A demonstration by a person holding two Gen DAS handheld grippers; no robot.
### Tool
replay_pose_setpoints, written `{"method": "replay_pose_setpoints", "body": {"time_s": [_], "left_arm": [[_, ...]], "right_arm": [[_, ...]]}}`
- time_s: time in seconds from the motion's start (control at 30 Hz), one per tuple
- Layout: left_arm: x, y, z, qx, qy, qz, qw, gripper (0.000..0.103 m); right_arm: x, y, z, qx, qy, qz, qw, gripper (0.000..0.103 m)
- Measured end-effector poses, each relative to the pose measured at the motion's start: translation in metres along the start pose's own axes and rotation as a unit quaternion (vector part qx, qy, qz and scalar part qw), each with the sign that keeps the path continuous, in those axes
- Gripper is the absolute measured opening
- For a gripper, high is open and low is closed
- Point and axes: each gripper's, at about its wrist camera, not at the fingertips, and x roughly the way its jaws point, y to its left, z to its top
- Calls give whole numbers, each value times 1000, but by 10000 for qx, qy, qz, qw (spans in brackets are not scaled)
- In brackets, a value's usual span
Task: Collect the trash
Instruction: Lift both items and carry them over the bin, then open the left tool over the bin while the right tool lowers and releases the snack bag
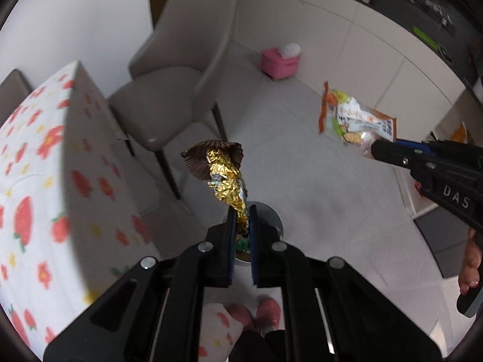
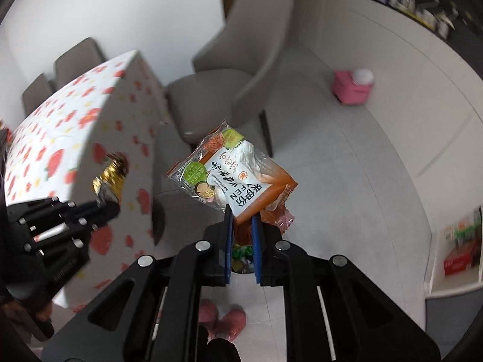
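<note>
In the left wrist view my left gripper (image 1: 242, 214) is shut on a crumpled gold foil wrapper (image 1: 225, 178) with a brown pleated paper cup at its top. It hangs over a round bin with a silver rim (image 1: 270, 212); some trash shows inside, between the fingers. My right gripper (image 2: 242, 214) is shut on the corner of an orange and white snack packet (image 2: 235, 175), also held above the floor. Each view catches the other tool: the right gripper (image 1: 379, 150) with its snack packet (image 1: 353, 117), and the left gripper (image 2: 108, 203) with its gold wrapper (image 2: 110, 175).
A table under a strawberry-print cloth (image 1: 33, 157) stands on the left, with a grey chair (image 1: 172, 84) beside it. A pink box (image 1: 279, 61) sits on the pale floor by white cabinets. The person's pink slippers (image 2: 223, 319) are below the grippers.
</note>
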Motion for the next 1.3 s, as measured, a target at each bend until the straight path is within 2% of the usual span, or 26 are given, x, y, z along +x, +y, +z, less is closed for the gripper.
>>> {"method": "replay_pose_setpoints", "body": {"time_s": [0.13,0.33,0.47,0.53,0.63,0.73,1.07,1.17,1.3], "left_arm": [[43,-22,-6,276,159,-170,9993,8],[102,-43,-22,374,278,-294,9985,8],[146,-49,-31,290,411,-257,9984,17],[162,-49,-34,243,432,-231,9985,33],[178,-46,-36,236,475,-138,9985,33],[178,-42,-37,193,498,-96,9985,33],[137,-25,-30,110,376,37,9992,34],[127,-16,-28,28,323,73,9994,38],[122,-6,-26,-120,292,118,9994,38]], "right_arm": [[32,-23,-17,346,66,-73,9994,10],[76,-47,-47,490,123,-130,9986,10],[101,-56,-64,610,114,-153,9980,10],[109,-63,-74,654,125,-171,9976,10],[115,-70,-85,682,176,-205,9973,10],[117,-71,-89,696,258,-217,9970,10],[118,-48,-83,450,519,-65,9976,11],[124,-38,-79,337,553,-103,9978,15],[128,-32,-77,318,572,-106,9978,15]]}}
